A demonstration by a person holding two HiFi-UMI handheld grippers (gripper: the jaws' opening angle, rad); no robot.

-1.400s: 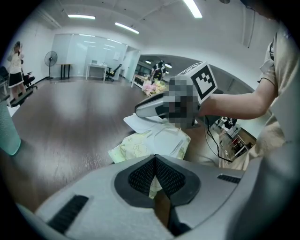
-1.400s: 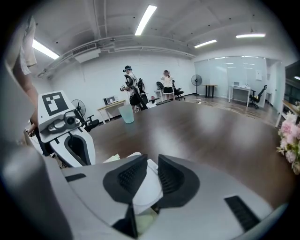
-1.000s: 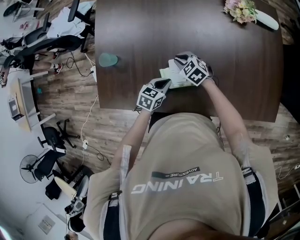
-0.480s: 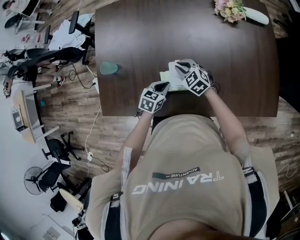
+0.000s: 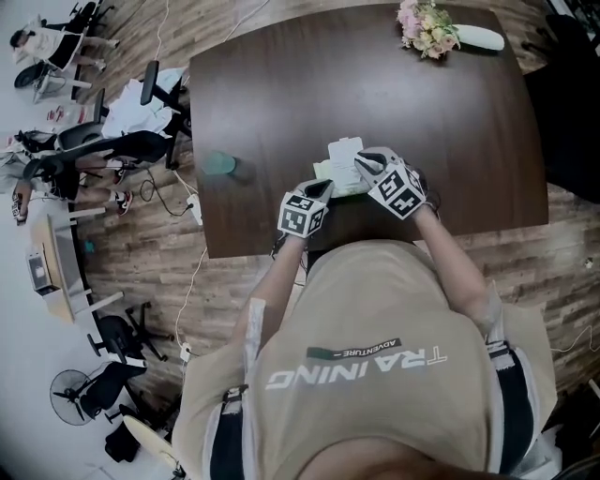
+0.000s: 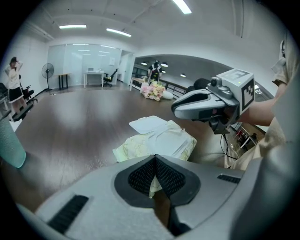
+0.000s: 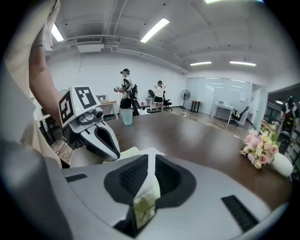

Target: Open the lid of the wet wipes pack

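A pale green wet wipes pack (image 5: 337, 173) lies near the front edge of the dark wooden table (image 5: 281, 94). Its white lid flap (image 5: 344, 148) is folded open toward the far side. In the left gripper view the pack (image 6: 159, 143) and its opened flap (image 6: 147, 124) lie just ahead of the jaws. My left gripper (image 5: 322, 191) is shut on the pack's near left edge. My right gripper (image 5: 364, 161) is at the pack's right side, shut on a green and white bit of its wrap (image 7: 145, 192). Each gripper shows in the other's view, the right gripper (image 6: 174, 110) and the left gripper (image 7: 112, 150).
A teal cup (image 5: 220, 165) stands at the table's left edge. A bunch of flowers (image 5: 424, 26) lies at the far right corner. Office chairs (image 5: 122, 141) and cables are on the floor to the left. The person's body is close against the table's front edge.
My right gripper has drawn up and back to the right off the top of the pack, and the white flap now shows laid open. The left gripper has stayed put.
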